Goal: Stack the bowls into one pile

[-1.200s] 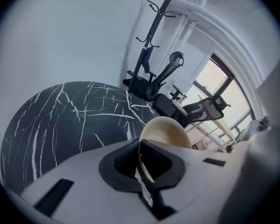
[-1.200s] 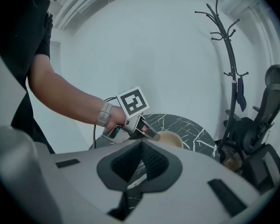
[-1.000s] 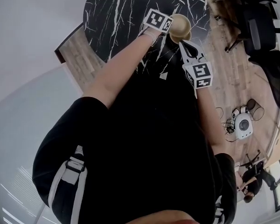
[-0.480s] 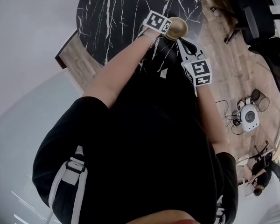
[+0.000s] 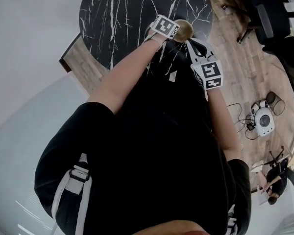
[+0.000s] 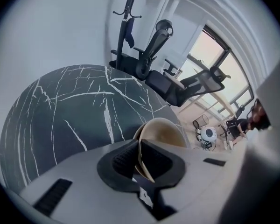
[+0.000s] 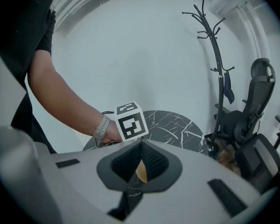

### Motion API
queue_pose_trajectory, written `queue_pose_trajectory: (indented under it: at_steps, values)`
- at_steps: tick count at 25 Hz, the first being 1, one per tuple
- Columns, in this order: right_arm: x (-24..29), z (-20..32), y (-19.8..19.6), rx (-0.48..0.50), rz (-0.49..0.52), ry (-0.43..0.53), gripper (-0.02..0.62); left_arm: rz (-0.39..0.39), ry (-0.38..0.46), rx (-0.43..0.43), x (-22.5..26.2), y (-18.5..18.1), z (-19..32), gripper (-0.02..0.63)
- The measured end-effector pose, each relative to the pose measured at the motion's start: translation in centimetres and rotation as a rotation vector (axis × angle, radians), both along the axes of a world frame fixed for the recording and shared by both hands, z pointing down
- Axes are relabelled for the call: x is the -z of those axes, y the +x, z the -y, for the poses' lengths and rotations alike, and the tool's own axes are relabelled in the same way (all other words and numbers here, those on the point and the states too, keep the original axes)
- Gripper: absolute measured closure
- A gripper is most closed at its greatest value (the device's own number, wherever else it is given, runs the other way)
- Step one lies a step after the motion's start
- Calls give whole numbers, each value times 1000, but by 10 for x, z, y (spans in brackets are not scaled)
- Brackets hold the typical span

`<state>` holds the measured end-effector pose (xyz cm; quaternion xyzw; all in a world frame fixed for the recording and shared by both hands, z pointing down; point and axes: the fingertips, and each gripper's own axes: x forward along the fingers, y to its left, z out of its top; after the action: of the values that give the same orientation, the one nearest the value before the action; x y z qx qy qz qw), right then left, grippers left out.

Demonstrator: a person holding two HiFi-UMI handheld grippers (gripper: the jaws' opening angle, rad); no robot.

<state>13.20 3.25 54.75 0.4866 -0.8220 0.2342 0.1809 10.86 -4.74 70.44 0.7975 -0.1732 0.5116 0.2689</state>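
Observation:
A tan bowl (image 5: 184, 29) hangs over the right edge of the round black marble table (image 5: 117, 13). My left gripper (image 5: 175, 32) is shut on its rim, which runs between the pads in the left gripper view, the bowl (image 6: 165, 132) tilted beyond them. A second tan rim (image 6: 135, 135) shows close against its left side. My right gripper (image 5: 192, 43) sits just beside the bowls. In the right gripper view its jaws (image 7: 140, 160) are closed, with a tan sliver of bowl (image 7: 141, 171) between the pads. The left gripper's marker cube (image 7: 130, 121) is straight ahead.
Black office chairs (image 6: 177, 83) stand past the table's far side. A coat stand (image 7: 214, 55) is by the wall. On the wooden floor to the right lie a white round device (image 5: 263, 121) and cables. The person's dark torso fills the lower head view.
My left gripper has come down toward the table with the bowl, which now shows less behind its cube. The right gripper has stayed about where it was.

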Motion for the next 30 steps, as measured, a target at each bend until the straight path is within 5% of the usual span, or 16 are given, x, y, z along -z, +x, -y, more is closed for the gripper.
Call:
queue_pose_trajectory:
  at_steps: [7,10,20,26,30]
  values:
    - [0,1,1,-5,6,-2,604,23,35,-47,4,3,-5,580]
    - [-1,0,1,-8,7,-3,604,27,123,-67,8,3,7,523]
    - [4,5,2,-7,-2,5,604,-2,207,-65,23,-11,16,423]
    - [9,10,11,-27,2,11,604,-197,246,11,76,-6,24,422]
    - [18,16,16,-33,-11,41,604,-324,290,-32,130,3,19,423]
